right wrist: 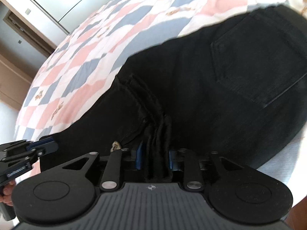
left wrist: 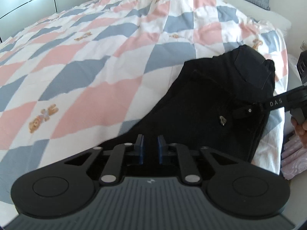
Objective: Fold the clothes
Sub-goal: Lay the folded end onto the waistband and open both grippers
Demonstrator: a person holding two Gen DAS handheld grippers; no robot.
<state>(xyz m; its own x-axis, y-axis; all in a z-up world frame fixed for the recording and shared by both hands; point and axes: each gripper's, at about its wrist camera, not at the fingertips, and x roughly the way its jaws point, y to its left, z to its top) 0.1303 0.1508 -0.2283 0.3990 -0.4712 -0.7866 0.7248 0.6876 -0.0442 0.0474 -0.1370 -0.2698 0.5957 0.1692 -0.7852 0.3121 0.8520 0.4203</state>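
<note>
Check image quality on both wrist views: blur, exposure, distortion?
Left wrist: quilt motion-smeared at left, black trousers crushed to near-featureless black, fisheye bends the wardrobe lines. Right wrist: trousers' edge smeared, wardrobe blown out, right hand-held gripper sharp.

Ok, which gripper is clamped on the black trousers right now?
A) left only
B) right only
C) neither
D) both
B: in the right wrist view a bunched fold of the black trousers sits between the right gripper pads, while the left gripper shows an empty gap.
</note>
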